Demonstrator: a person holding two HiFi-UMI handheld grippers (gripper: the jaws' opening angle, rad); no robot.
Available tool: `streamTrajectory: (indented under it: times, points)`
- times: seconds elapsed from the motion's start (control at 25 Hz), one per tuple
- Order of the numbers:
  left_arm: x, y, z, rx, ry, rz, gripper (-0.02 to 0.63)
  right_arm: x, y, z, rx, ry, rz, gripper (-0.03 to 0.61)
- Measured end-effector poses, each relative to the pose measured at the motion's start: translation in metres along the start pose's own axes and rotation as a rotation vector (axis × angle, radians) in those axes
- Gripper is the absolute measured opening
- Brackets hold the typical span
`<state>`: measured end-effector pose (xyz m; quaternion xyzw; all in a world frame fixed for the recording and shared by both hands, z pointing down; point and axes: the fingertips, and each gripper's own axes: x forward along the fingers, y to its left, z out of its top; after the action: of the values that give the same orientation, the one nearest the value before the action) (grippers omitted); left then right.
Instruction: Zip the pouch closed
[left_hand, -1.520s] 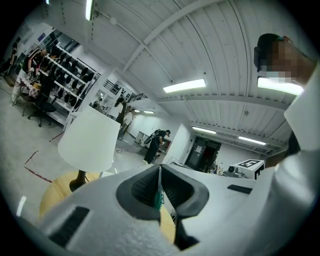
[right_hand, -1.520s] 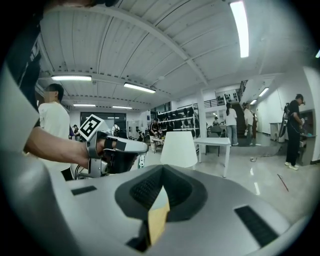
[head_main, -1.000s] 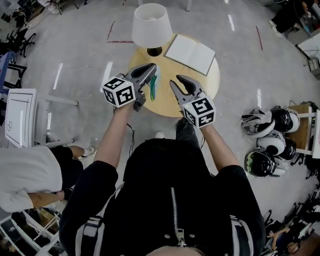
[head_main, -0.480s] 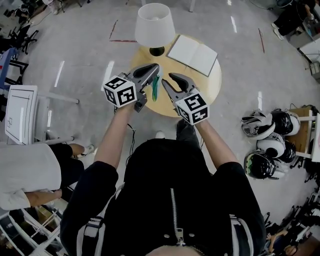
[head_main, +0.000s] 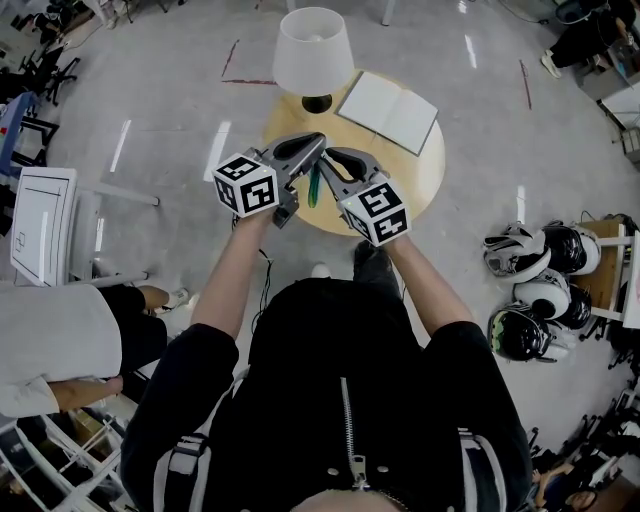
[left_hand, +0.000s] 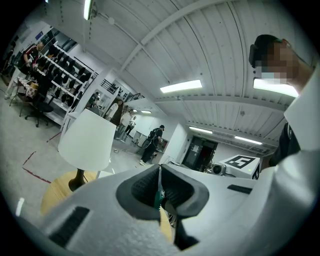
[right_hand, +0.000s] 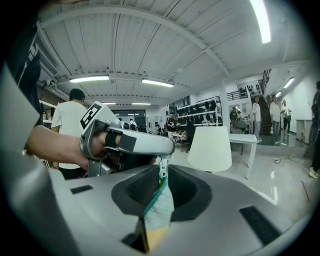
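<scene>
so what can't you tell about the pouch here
- Zip open or shut: in the head view the pouch is a thin green sliver between the left tongs and right tongs, too small.
- Right gripper view: right tongs have just been closing with the pouch between them; whether the pads press it is unclear.
- Left gripper view: the shut left tongs hide all but its edge.

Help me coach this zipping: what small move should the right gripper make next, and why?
Probably finish closing on the white zipper pull: the left gripper is shut on the green fabric pouch, and the right gripper, jaws just closing, straddles the pull.
</scene>
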<state>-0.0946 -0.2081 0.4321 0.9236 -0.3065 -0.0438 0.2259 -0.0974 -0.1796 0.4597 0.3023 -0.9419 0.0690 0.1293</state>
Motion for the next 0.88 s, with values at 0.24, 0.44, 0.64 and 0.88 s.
streamTrajectory:
  times: [0.24, 0.44, 0.64, 0.88]
  points:
    - [0.000, 0.005, 0.001, -0.001, 0.005, 0.005, 0.009, -0.002, -0.001, 0.002, 0.010, -0.013, -0.012, 0.049]
    - [0.001, 0.005, 0.002, -0.007, 0.003, 0.002, 0.009, -0.007, -0.003, 0.004, -0.006, 0.000, -0.011, 0.043]
    - [0.006, 0.005, 0.001, -0.005, 0.007, -0.006, 0.008, -0.011, -0.003, 0.005, -0.050, 0.008, -0.025, 0.011]
    - [0.008, 0.000, 0.000, 0.006, 0.016, -0.019, 0.008, -0.017, -0.003, 0.004, -0.093, 0.010, -0.048, 0.005]
